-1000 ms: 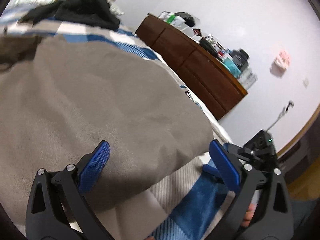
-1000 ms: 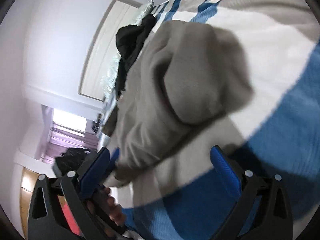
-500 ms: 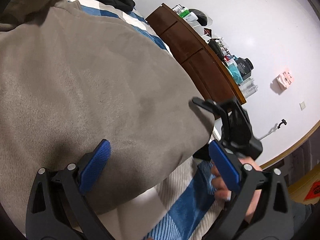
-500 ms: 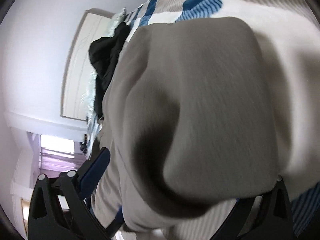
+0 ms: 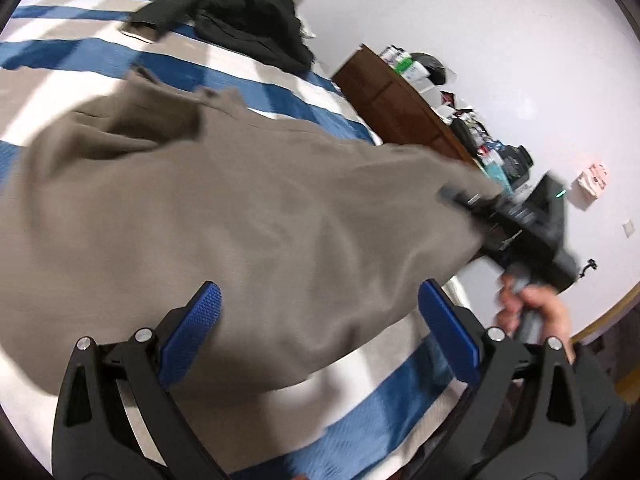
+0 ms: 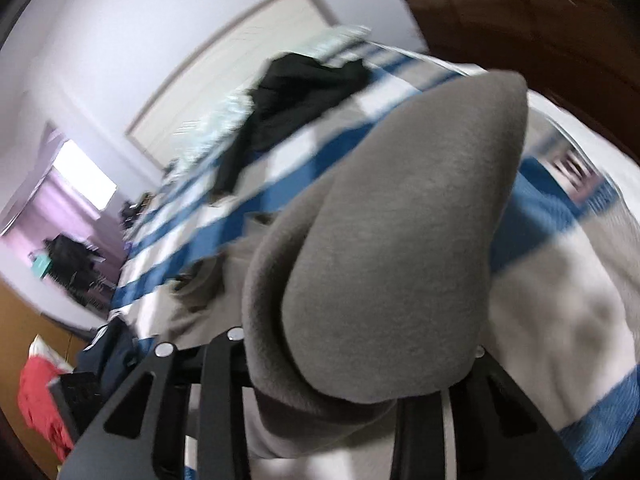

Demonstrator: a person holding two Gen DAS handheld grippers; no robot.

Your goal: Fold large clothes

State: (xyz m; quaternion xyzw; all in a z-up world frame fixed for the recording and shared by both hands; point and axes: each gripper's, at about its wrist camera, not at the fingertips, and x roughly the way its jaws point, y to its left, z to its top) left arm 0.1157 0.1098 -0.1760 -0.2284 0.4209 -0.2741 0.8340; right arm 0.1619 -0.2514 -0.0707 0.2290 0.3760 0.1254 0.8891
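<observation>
Closing on a bunched fold of the grey garment (image 6: 392, 248) that hides its pads, the right gripper (image 6: 360, 392) blurs; the left gripper (image 5: 320, 332) gapes over cloth, gripping nothing.

Bedroom in a home. Evidence: bed (image 5: 280, 80) with blue-striped cover, clothes lying on it, headboard (image 6: 224, 64) on the wall, cluttered wooden dresser (image 5: 400, 112) beside the bed, curtained window (image 6: 80, 176).

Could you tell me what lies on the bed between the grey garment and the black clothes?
Only bare striped bedspread separates the grey garment from the black clothes, in the left wrist view.
</observation>
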